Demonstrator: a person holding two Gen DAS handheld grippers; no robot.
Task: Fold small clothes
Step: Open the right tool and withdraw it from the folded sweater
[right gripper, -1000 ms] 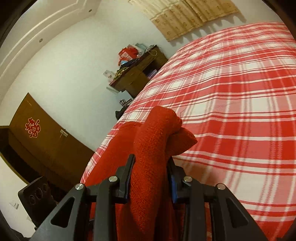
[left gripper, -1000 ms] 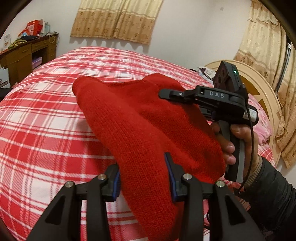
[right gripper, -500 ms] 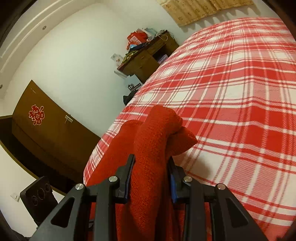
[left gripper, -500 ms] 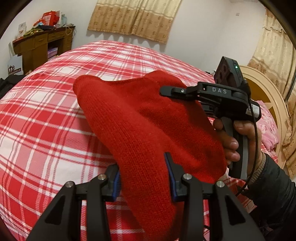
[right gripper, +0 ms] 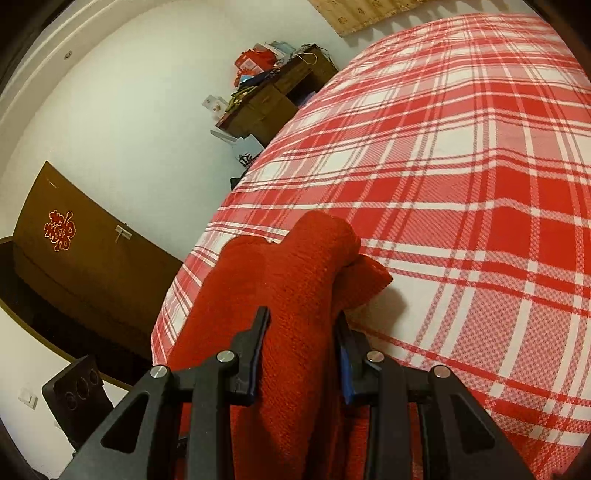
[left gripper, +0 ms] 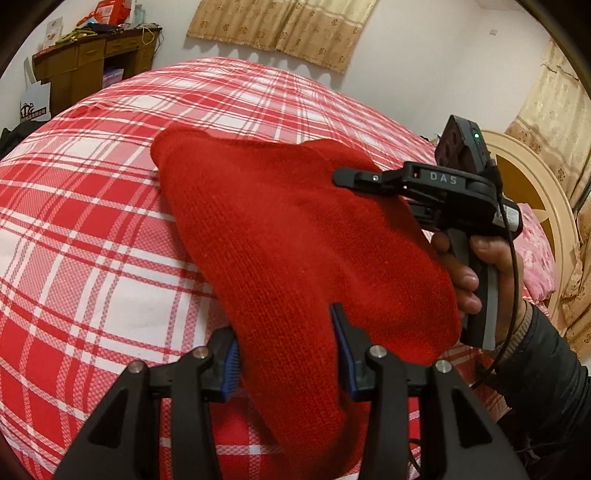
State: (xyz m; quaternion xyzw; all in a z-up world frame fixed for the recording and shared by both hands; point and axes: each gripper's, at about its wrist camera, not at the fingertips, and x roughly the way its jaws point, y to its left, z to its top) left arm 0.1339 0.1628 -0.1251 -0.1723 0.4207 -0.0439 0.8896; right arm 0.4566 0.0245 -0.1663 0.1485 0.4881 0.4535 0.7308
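1. A red and white plaid bedspread (left gripper: 92, 240) covers the bed.
2. A brown wooden desk (left gripper: 85, 70) stands against the white wall, its top cluttered with red boxes (right gripper: 255, 62) and papers.
3. Beige patterned curtains (left gripper: 280, 29) hang on the wall.
4. A cream headboard (left gripper: 532, 192) rises beside pink floral bedding (left gripper: 535, 258).
5. A dark brown door (right gripper: 85, 258) carries a red paper ornament (right gripper: 59, 230).

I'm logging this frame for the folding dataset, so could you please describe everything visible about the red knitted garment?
The red knitted garment is plain bright red with a fine ribbed knit and looks soft and thick. It is held above the plaid bedspread, stretched between both grippers: the left gripper is shut on its near edge and the right gripper clamps a bunched, rolled-over corner. Its far corner droops toward the bed; whether it touches is unclear.
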